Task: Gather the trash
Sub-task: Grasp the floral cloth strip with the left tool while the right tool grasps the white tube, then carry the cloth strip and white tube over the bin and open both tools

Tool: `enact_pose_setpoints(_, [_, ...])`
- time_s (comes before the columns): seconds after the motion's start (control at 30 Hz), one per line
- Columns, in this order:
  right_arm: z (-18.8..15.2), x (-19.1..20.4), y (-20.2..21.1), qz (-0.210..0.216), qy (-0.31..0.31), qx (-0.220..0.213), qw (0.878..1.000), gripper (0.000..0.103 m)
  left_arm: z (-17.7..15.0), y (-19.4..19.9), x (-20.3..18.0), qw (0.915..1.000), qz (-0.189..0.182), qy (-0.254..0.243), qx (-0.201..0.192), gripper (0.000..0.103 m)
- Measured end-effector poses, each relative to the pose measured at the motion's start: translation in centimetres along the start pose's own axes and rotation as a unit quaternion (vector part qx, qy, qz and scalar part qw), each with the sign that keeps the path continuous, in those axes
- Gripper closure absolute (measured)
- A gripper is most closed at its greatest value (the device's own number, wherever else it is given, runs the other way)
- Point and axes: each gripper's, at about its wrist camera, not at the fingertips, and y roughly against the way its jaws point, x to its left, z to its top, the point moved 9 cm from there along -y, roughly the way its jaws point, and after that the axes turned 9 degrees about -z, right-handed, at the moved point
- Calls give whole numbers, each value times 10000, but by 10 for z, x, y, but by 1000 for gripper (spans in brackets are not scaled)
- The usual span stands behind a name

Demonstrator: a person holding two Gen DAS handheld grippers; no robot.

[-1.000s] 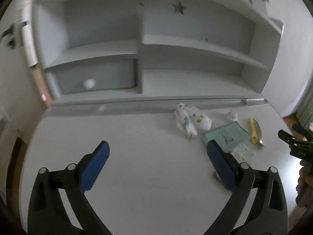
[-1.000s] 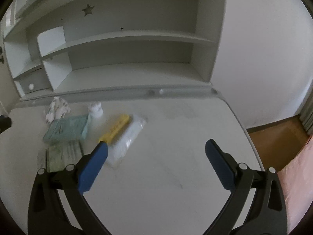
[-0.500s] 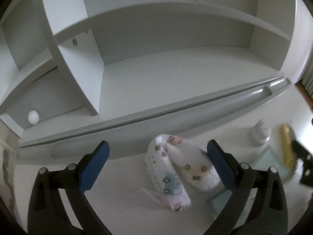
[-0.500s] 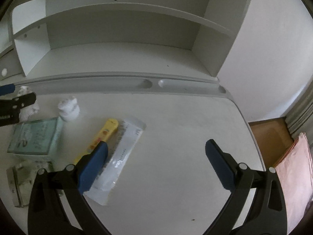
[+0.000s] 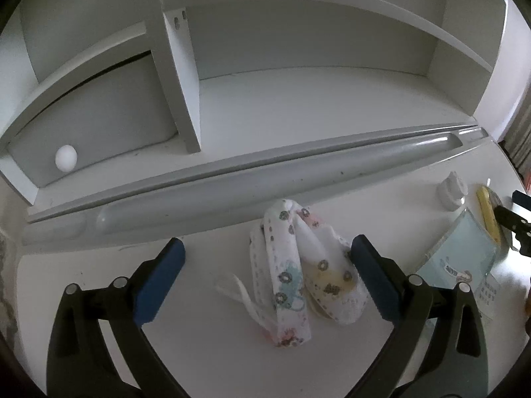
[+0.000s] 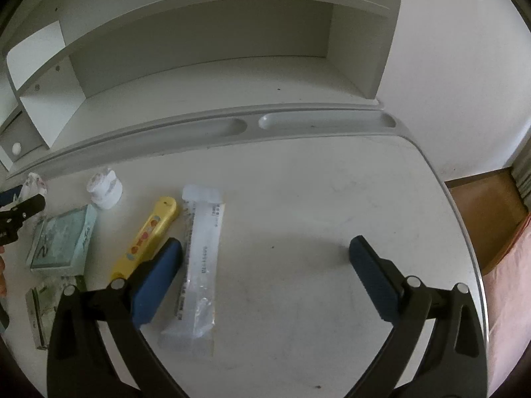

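White desk (image 6: pixel 298 225) with shelving behind and a grooved pen tray along its back edge; litter lies on the left part of the top.

Step in hand, by judgement: approach to the first pickup. Left gripper (image 5: pixel 265 275) is spread wide and empty, hovering over a crumpled printed face mask (image 5: pixel 292 285), which lies between its pads, nearer the right one, just in front of the pen tray. Whether the pads touch the cloth cannot be told. Next move calls for lowering onto the bulk of the mask and closing; the loose ear strap (image 5: pixel 239 295) trailing to the left could snag or be missed.

Mask condition: soft, folded over itself, white with small coloured prints, yellowish stain on one fold.

Right gripper (image 6: pixel 265 272) is likewise spread and empty, above a clear plastic wrapper (image 6: pixel 199 265), beside a yellow case (image 6: pixel 149 232). Teal packet (image 6: pixel 63 242) and small white lump (image 6: pixel 104 189) lie further left.
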Motion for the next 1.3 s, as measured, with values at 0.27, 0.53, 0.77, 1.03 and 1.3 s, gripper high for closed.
enact_pose_setpoints(0.27, [-5, 5, 6, 79, 88, -11, 9999, 5, 0, -2, 7, 9997, -152, -192, 48, 6])
enact_pose_setpoints(0.53, [-6, 8, 7, 122, 145, -21, 9998, 5, -3, 2, 21, 9998, -123, -136, 98, 6])
enact_pose_setpoints(0.77, [-6, 9, 7, 119, 147, -24, 9998, 6, 1, -10, -1, 9994, -65, -37, 329, 14])
enact_pose_setpoints(1.03, [-3, 39, 23, 408, 659, -405, 9962, 83, 22, -7, -29, 9992, -232, -216, -228, 73])
enact_pose_setpoints(1.3, [1, 33, 28, 544, 396, -501, 9965, 86, 32, -20, -41, 9989, -306, -183, -294, 71])
